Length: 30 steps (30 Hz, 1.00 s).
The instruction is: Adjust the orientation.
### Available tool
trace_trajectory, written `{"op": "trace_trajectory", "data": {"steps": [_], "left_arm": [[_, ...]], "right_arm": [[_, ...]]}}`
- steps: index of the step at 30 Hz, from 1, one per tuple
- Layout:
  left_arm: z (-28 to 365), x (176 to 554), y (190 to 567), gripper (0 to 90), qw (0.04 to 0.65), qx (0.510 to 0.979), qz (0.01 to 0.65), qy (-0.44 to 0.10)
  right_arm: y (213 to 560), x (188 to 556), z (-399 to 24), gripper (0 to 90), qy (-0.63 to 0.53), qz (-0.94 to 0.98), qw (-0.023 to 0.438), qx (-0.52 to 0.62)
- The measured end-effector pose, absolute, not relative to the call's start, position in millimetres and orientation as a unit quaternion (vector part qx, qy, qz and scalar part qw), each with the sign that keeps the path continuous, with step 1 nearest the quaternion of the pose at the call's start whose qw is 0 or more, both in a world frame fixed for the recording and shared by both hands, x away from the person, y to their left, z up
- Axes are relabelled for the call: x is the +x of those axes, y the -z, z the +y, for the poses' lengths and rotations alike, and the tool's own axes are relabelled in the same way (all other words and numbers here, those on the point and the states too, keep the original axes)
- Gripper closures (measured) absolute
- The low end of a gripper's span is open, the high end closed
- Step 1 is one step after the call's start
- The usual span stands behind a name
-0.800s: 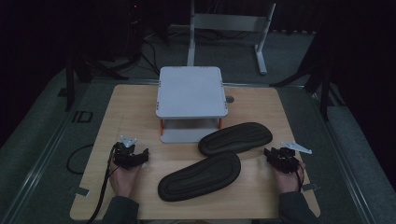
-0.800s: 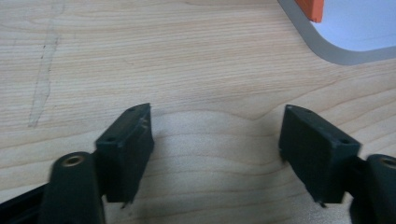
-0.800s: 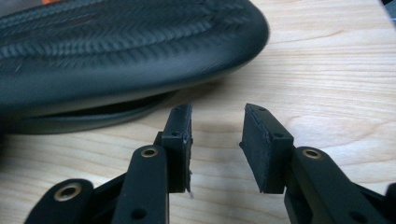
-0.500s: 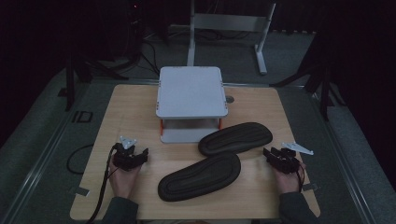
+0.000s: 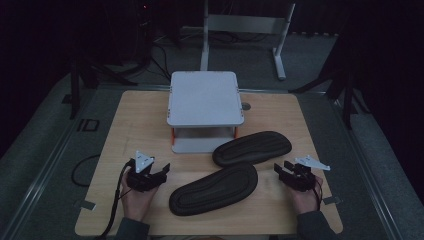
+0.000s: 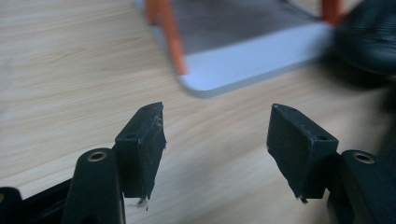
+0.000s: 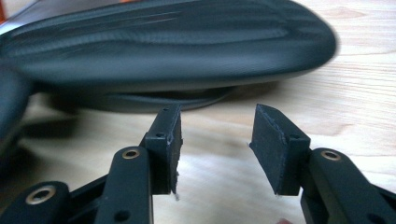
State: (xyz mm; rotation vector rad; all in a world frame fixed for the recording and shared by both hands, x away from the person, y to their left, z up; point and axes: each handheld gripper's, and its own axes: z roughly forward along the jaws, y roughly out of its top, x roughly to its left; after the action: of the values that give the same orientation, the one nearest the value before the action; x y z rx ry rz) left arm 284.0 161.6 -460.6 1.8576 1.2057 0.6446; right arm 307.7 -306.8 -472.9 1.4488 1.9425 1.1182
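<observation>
Wooden table point(image 5: 130, 115) carries a grey two-tier stand point(image 5: 204, 97) with orange legs at its far centre; both of its shelves look bare. Two black shoe soles lie in front of it, the far sole point(image 5: 252, 147) just beside the near sole point(image 5: 215, 188). At the near left, the left gripper point(image 5: 165, 170) rests in a hand, jaws wide apart, holding nothing. At the near right, the right gripper point(image 5: 281, 169) is parted more narrowly, also holding nothing. The left gripper view reveals the stand's lower shelf point(image 6: 261, 65) and orange leg point(image 6: 170, 37); the right gripper view brings the far sole's ribbed surface up close.
</observation>
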Motion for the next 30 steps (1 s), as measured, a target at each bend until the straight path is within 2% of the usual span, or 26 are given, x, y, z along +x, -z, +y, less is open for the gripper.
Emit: {"op": "trace_trajectory", "data": {"steps": [10, 21, 30], "left_arm": [[123.5, 263.9, 458.0, 36.8, 0.410, 0.783, 0.406, -0.231], [116.5, 268.5, 475.5, 37.0, 0.383, 0.802, 0.408, -0.208], [121.0, 268.8, 477.2, 44.0, 0.398, 0.796, 0.421, -0.174]], "right_arm": [[471.4, 282.6, -275.8, 50.2, -0.415, 0.754, 0.207, 0.465], [472.6, 278.3, -261.2, 50.8, -0.414, 0.778, 0.187, 0.435], [466.1, 277.5, -258.8, 52.9, -0.422, 0.778, 0.195, 0.422]]}}
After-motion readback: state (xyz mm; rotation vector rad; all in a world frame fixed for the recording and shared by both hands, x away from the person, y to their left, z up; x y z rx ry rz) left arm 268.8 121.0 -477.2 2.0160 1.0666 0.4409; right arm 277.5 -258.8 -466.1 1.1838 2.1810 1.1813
